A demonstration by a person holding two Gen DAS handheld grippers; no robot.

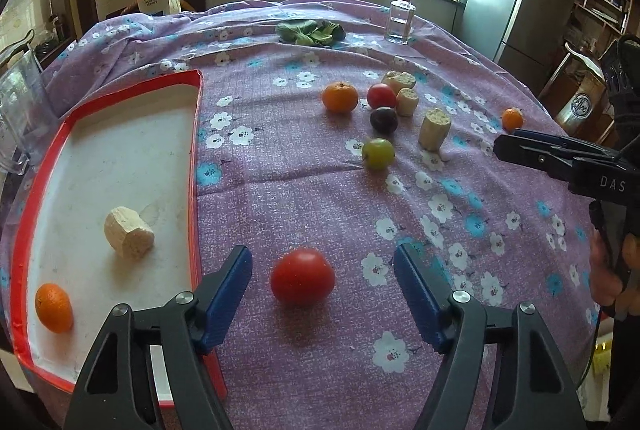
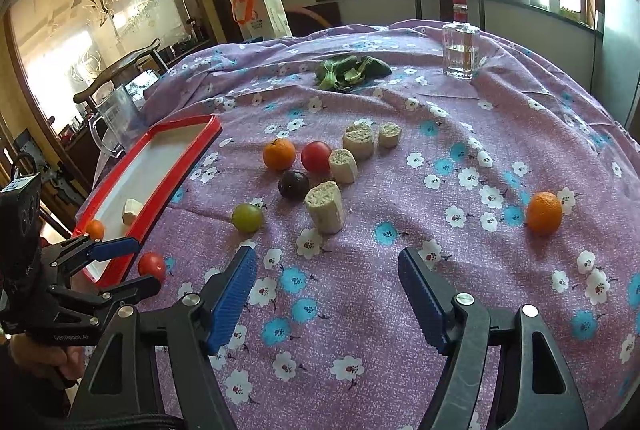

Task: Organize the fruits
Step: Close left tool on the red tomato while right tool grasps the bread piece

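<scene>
My left gripper is open, its blue pads on either side of a red tomato that rests on the purple cloth beside the red-rimmed white tray. The tray holds an orange and a pale cut stalk piece. Farther off lie an orange, a red tomato, a dark plum, a green fruit and several stalk pieces. My right gripper is open and empty over the cloth. A lone orange lies to its right.
A glass bottle and leafy greens sit at the table's far side. A clear plastic jug stands beyond the tray. Chairs and a window sill ring the table. My left gripper also shows in the right wrist view.
</scene>
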